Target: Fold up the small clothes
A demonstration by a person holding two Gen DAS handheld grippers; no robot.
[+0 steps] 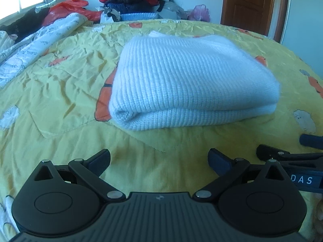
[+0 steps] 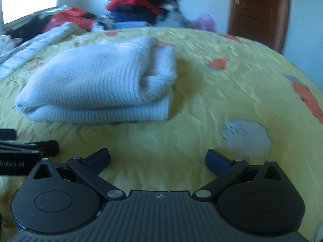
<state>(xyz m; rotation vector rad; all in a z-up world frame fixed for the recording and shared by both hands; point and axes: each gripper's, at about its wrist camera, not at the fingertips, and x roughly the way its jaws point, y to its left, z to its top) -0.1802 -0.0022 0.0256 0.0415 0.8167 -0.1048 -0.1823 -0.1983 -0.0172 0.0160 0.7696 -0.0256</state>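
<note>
Here the white knit garment (image 1: 189,80) lies folded on the yellow bed cover (image 1: 60,100), straight ahead of the left tool (image 1: 159,161) and ahead-left of the right tool (image 2: 157,159) (both spread wide, empty), so the left seems nearer.

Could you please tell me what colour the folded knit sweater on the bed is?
The sweater is white, a ribbed knit; the left wrist view shows it sharpest.
</note>
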